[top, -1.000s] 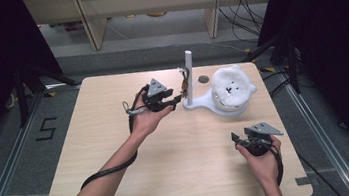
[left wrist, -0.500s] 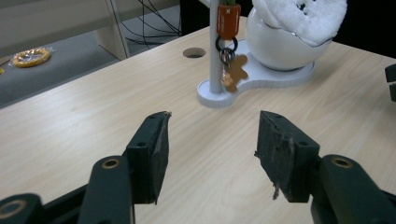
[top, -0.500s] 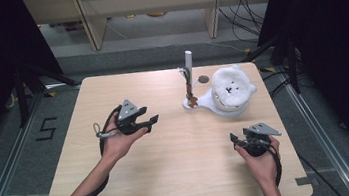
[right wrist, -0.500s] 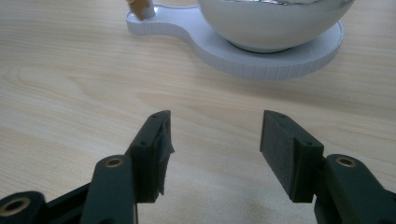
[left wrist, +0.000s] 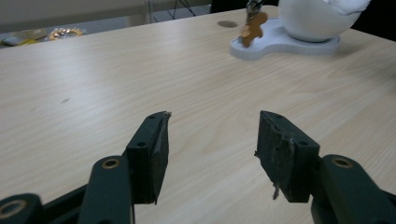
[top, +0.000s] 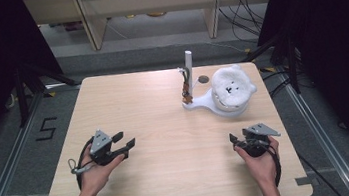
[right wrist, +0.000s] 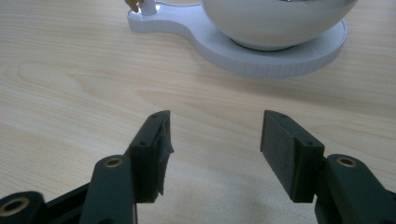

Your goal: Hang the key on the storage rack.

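White stand (top: 202,103), post upright, both grippers (top: 120,143) (top: 238,140) spread open, empty.

A light wooden table (top: 163,104) carries 1 white stand (top: 203,105) at its far right.

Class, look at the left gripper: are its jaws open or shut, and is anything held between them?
Open and empty. In the left gripper view the left gripper shows two black jaws standing well apart, with only bare table between them.
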Tool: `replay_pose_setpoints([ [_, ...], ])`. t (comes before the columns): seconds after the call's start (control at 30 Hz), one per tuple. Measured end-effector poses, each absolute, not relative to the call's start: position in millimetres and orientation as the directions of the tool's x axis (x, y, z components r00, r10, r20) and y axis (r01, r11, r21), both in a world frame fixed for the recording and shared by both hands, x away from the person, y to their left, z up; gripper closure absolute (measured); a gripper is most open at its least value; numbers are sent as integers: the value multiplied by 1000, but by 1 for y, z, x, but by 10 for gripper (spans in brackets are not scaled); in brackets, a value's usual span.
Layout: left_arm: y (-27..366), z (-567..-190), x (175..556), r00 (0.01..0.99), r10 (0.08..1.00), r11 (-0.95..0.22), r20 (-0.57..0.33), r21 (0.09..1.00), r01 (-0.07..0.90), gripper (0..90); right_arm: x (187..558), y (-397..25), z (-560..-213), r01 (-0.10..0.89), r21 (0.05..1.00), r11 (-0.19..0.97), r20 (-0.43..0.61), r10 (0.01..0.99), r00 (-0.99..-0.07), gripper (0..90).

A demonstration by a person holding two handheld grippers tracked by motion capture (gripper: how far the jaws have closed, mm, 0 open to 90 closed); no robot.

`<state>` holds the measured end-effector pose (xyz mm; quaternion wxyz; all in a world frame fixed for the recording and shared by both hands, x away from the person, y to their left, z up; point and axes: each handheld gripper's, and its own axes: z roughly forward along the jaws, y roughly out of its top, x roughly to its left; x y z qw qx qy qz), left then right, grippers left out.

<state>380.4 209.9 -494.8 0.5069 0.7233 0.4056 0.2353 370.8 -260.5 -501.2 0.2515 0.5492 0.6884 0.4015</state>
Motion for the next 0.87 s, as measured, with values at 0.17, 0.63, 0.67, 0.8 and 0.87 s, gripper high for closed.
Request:
replay_pose_setpoints([
  [0.17,226,-505,368,518,852,-131,-78,926,355,434,373,-262,-503,536,838,104,71,953,-295,440],
  [0.63,240,-521,356,464,876,-42,-133,937,348,397,372,-260,-505,544,833,105,83,947,-310,442],
  [0.67,240,-522,356,463,877,-43,-131,937,347,395,372,-260,-506,547,830,107,83,947,-311,442],
  [0.8,241,-523,356,463,877,-42,-129,939,342,389,372,-260,-506,550,828,109,85,945,-314,442],
  [0.87,241,-523,355,462,877,-43,-128,939,341,389,373,-261,-506,540,834,113,76,946,-314,442],
])
